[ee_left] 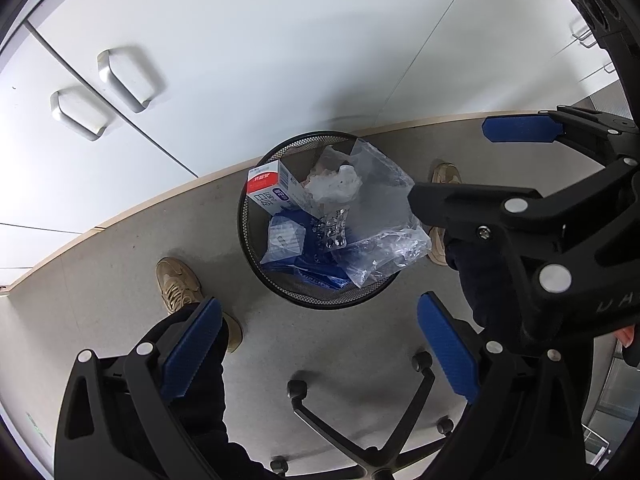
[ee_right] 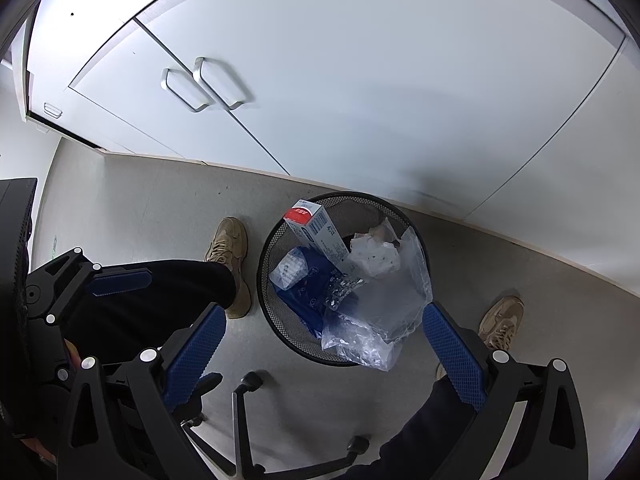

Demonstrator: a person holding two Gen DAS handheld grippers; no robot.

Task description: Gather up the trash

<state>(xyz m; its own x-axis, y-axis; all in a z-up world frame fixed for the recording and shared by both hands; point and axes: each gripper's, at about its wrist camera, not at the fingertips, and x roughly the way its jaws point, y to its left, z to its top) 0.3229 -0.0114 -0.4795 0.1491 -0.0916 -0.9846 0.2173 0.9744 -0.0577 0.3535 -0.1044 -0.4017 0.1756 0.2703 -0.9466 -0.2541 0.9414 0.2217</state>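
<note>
A black mesh wastebasket (ee_left: 256, 256) (ee_right: 276, 320) stands on the grey floor below both grippers. It holds a red-and-white carton (ee_left: 266, 190) (ee_right: 314, 220), crumpled white paper (ee_left: 334, 184) (ee_right: 374, 256), a clear plastic bag (ee_left: 380, 220) (ee_right: 376, 320), a blister pack (ee_left: 334, 232) (ee_right: 340, 290) and blue packaging (ee_left: 308, 274) (ee_right: 306, 300). My left gripper (ee_left: 320, 350) is open and empty above the basket's near side. My right gripper (ee_right: 326, 354) is open and empty over the basket; it also shows in the left wrist view (ee_left: 452, 160), open.
White cabinet doors with metal handles (ee_left: 100, 88) (ee_right: 204, 84) stand behind the basket. The person's tan shoes (ee_left: 176, 284) (ee_right: 230, 248) flank the basket. A black chair base with castors (ee_left: 360, 432) (ee_right: 244, 420) is on the near side.
</note>
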